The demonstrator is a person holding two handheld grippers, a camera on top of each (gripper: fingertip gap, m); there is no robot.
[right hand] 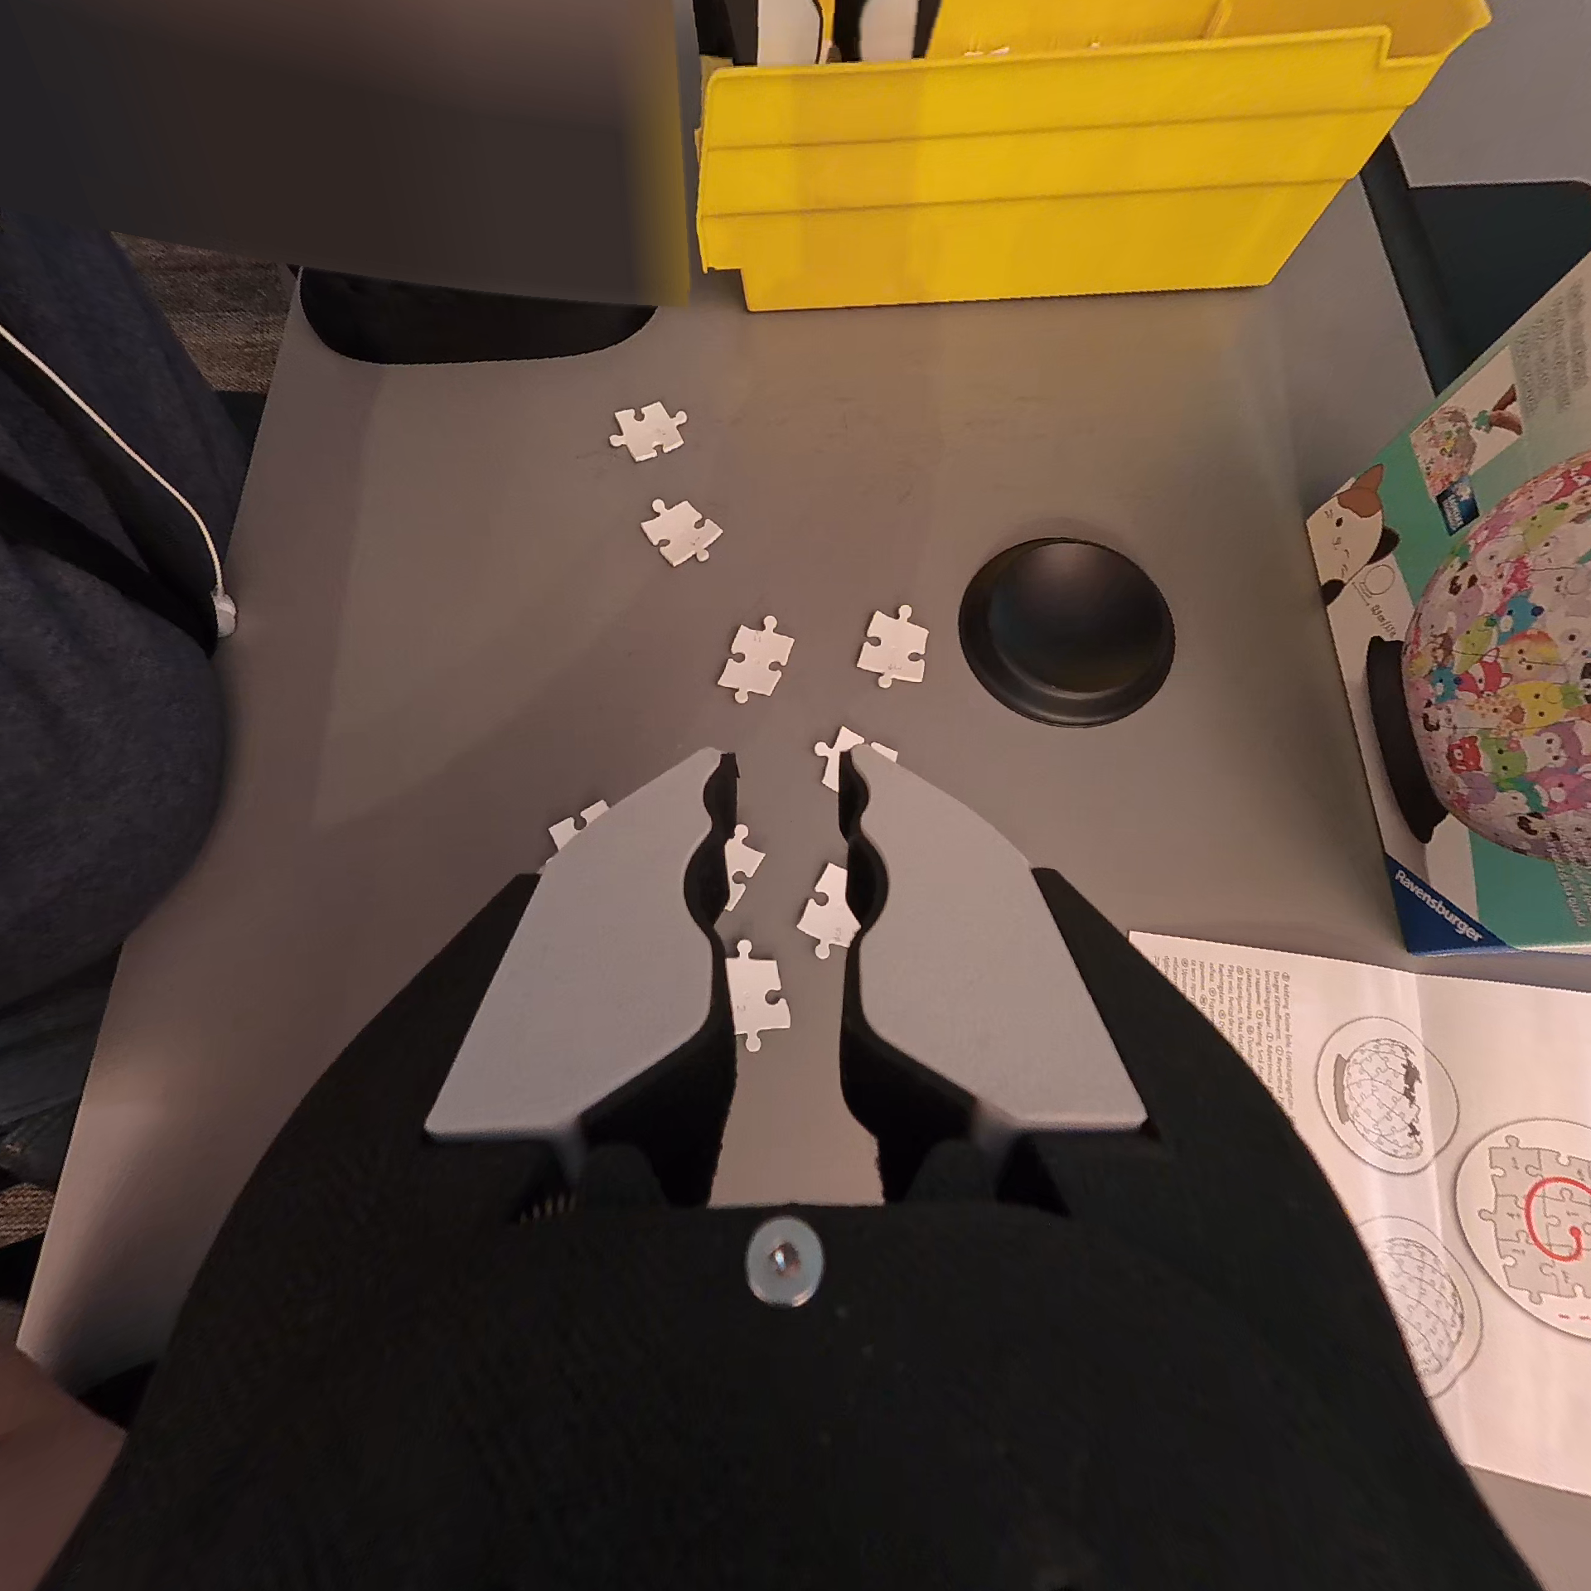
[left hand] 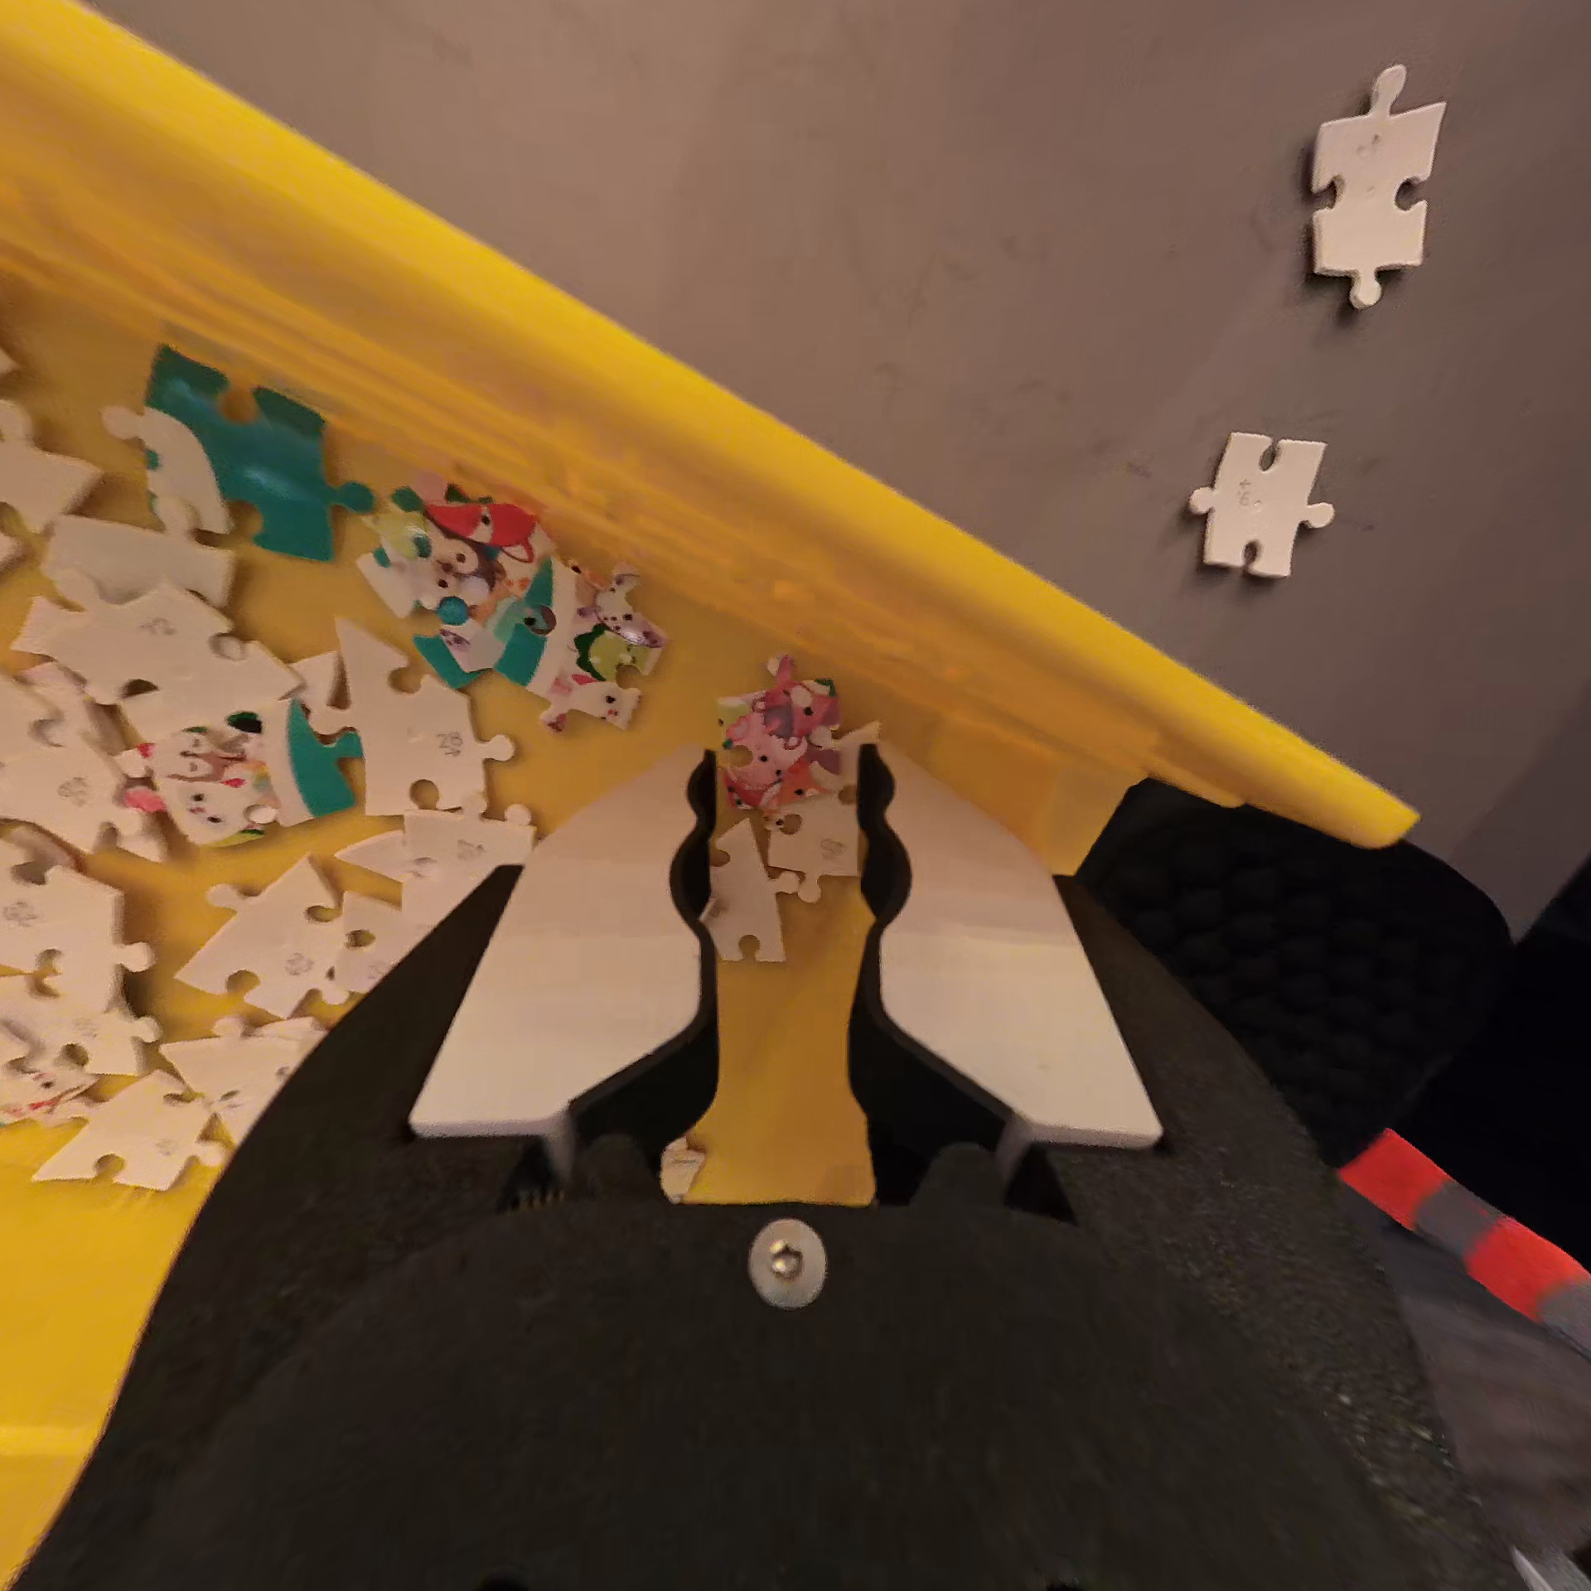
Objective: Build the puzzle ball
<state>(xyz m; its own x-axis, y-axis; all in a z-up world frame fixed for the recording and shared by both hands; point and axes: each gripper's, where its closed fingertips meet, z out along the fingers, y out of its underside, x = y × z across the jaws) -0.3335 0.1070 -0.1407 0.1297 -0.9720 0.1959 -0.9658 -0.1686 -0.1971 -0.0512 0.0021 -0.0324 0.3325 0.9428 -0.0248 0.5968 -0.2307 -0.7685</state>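
Over the yellow bin (left hand: 775, 534) | left gripper (left hand: 785, 758) gaping around pink piece (left hand: 779, 745) | right gripper (right hand: 788, 762) gaping, empty | pinch squarely, lift clear

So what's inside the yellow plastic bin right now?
The yellow plastic bin holds loose puzzle pieces, mostly white side up, a few printed side up. The open left gripper reaches in, covering part of the bin floor, so pieces beneath it can't be seen.

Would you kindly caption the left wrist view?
Open left gripper reaching into yellow bin toward a pink puzzle piece.
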